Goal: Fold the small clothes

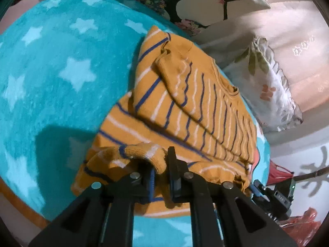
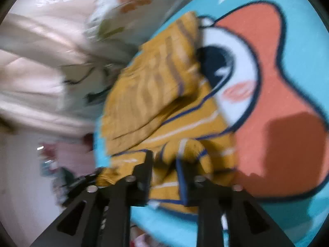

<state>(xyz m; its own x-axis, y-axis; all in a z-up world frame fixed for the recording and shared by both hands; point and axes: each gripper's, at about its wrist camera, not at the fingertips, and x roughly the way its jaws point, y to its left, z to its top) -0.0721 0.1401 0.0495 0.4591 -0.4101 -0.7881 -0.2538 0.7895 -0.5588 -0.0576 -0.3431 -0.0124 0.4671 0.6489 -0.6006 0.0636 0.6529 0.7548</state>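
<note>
- Left wrist view: mustard striped sweater (image 1: 185, 107) lies partly folded on a teal star-print blanket (image 1: 51, 72); its striped upper layers are doubled over the lower body panel.
- The sweater sits toward the blanket's right edge, next to a floral ruffled pillow (image 1: 273, 94) and a printed cushion (image 1: 185, 2) farther back.
- Left gripper (image 1: 159, 164): fingers (image 1: 174, 164) pinched on a bunched fold of the sweater's near hem; knit fabric bulges up between them, lifted slightly off the blanket.
- A second black gripper body (image 1: 273, 195) shows at the lower right, just past the sweater's hem corner.
- Right wrist view: heavily motion-blurred. The sweater (image 2: 156, 94) lies on the blanket (image 2: 304, 41), here showing a large orange cartoon figure (image 2: 277, 123) with a white and dark eye; the garment overlaps the figure's left edge.
- Right gripper (image 2: 164, 164): fingers (image 2: 147, 166) clamped on a raised ridge of the sweater's near edge, with striped cloth standing up between them.
- Pale bedding (image 2: 41, 61) fills the left side of this view; details are too blurred to tell.
</note>
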